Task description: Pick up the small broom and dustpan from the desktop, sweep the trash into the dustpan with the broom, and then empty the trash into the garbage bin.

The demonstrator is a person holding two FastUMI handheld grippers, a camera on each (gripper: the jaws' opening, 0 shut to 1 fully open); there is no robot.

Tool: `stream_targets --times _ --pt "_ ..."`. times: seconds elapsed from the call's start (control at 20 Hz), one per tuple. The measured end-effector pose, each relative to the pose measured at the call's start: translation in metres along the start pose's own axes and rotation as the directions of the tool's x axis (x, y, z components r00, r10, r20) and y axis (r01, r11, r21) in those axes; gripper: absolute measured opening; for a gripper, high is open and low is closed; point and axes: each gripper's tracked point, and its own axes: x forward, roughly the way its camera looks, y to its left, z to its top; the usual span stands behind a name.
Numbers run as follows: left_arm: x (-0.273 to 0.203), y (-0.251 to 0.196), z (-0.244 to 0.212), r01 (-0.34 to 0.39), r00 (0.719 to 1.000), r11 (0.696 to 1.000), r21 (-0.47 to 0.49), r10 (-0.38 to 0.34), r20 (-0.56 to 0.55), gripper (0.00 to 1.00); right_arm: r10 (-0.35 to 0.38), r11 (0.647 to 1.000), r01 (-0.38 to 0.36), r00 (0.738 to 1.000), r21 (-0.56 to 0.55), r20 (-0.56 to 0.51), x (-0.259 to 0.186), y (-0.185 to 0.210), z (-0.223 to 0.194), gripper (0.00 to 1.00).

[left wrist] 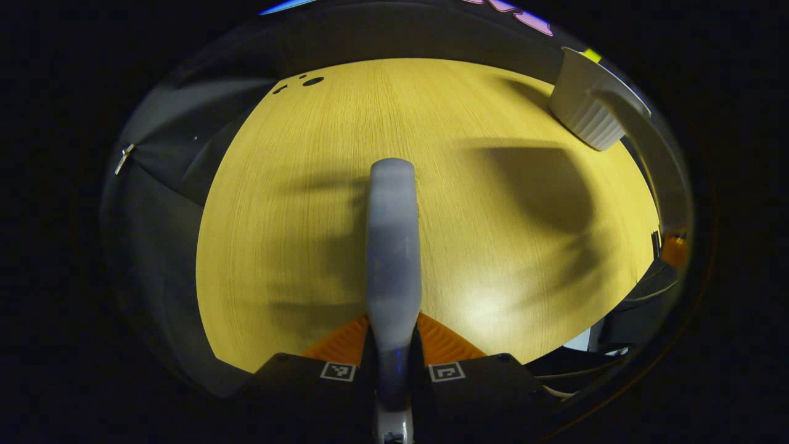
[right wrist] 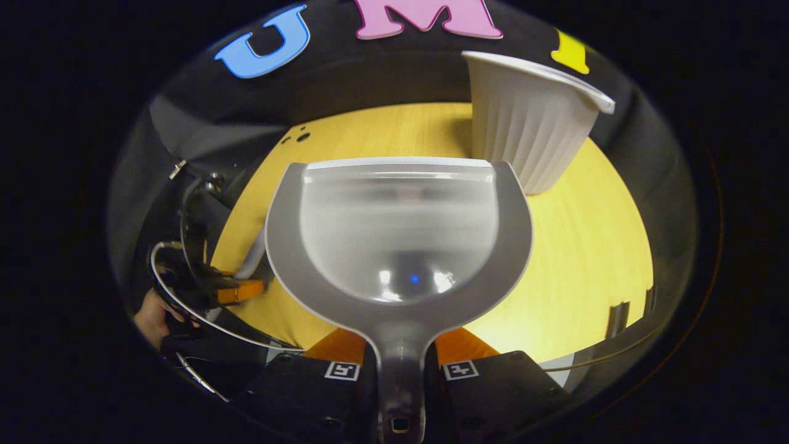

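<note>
Ahead of the left claw the tabletop lies bare and open, apart from the garbage bin standing far ahead to its right. In the right gripper view the bin stands just beyond the dustpan that the right claw holds, blocking the way ahead-right; the other gripper sits low to its left.

Black housings on both claws, left claw and right claw, each with two square black-and-white markers beside ribbed finger faces. Farther off in the right gripper view, pale cables looping round the other black body.
</note>
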Motion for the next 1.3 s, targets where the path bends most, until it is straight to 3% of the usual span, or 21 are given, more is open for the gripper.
stream_targets --times 0.1,0.15,0.2,0.3,0.35,0.45,0.65,0.7,0.75,0.8,0.85,0.9,0.95,1.0,1.15,1.3 --pt "0.002 0.000 -0.002 -0.018 1.000 1.000 -0.020 0.017 -0.014 0.26 -0.013 1.000 0.014 1.000 0.019 -0.026 0.029 0.001 -0.007 0.34" --pt "0.002 -0.002 -0.002 -0.025 0.999 0.999 -0.036 0.025 -0.023 0.32 -0.029 1.000 0.029 0.999 0.012 -0.039 0.042 -0.001 -0.008 0.34" --pt "0.002 -0.004 -0.003 -0.028 0.999 0.998 -0.051 0.026 -0.034 0.29 -0.048 0.999 0.048 0.997 -0.004 -0.052 0.052 -0.004 -0.011 0.34" --pt "-0.002 -0.006 -0.006 -0.043 0.998 0.997 -0.070 0.039 -0.058 0.33 -0.083 0.996 0.081 0.993 -0.027 -0.083 0.072 -0.008 -0.011 0.27" --pt "-0.003 -0.009 -0.005 -0.044 0.997 0.996 -0.071 0.040 -0.060 0.32 -0.098 0.995 0.097 0.991 -0.022 -0.095 0.080 -0.010 -0.009 0.36" --pt "-0.001 -0.010 -0.004 -0.057 0.997 0.996 -0.064 0.053 -0.057 0.31 -0.118 0.993 0.119 0.987 0.004 -0.108 0.090 -0.010 -0.007 0.36" --pt "0.001 -0.011 -0.002 -0.056 0.996 0.995 -0.078 0.051 -0.066 0.39 -0.136 0.991 0.135 0.985 -0.013 -0.111 0.097 -0.012 -0.001 0.40" --pt "0.000 -0.011 -0.002 -0.055 0.997 0.995 -0.082 0.050 -0.062 0.43 -0.141 0.990 0.140 0.984 -0.018 -0.107 0.093 -0.013 0.002 0.29" --pt "-0.002 -0.012 0.000 -0.053 0.997 0.995 -0.083 0.048 -0.052 0.45 -0.134 0.991 0.133 0.986 -0.017 -0.098 0.091 -0.012 0.005 0.49" --pt "-0.003 -0.012 0.002 -0.050 0.998 0.995 -0.083 0.047 -0.038 0.52 -0.132 0.991 0.132 0.987 -0.013 -0.090 0.088 -0.012 0.008 0.54" --pt "-0.006 -0.013 0.005 -0.050 0.999 0.996 -0.077 0.049 -0.018 0.64 -0.127 0.992 0.127 0.989 -0.010 -0.076 0.085 -0.012 0.013 0.68" --pt "-0.014 -0.012 0.010 -0.056 0.998 0.996 -0.066 0.056 0.006 0.75 -0.120 0.993 0.119 0.991 -0.006 -0.060 0.080 -0.012 0.017 0.76" --pt "-0.018 -0.011 0.011 -0.064 0.997 0.997 -0.048 0.066 0.034 0.86 -0.115 0.993 0.115 0.992 -0.002 -0.042 0.073 -0.012 0.023 0.94" --pt "-0.028 -0.010 0.015 -0.077 0.995 0.997 -0.026 0.079 0.065 0.98 -0.107 0.994 0.107 0.994 0.004 -0.023 0.064 -0.008 0.024 1.00" --pt "-0.075 -0.013 0.032 -0.114 0.971 0.993 0.005 0.111 0.213 0.98 -0.083 0.996 0.080 0.992 0.026 0.095 0.028 -0.002 0.045 1.00" --pt "-0.130 -0.026 0.047 -0.074 0.919 0.996 -0.047 0.087 0.385 0.98 -0.089 0.996 0.090 0.957 0.011 0.277 -0.027 -0.003 0.076 0.99"
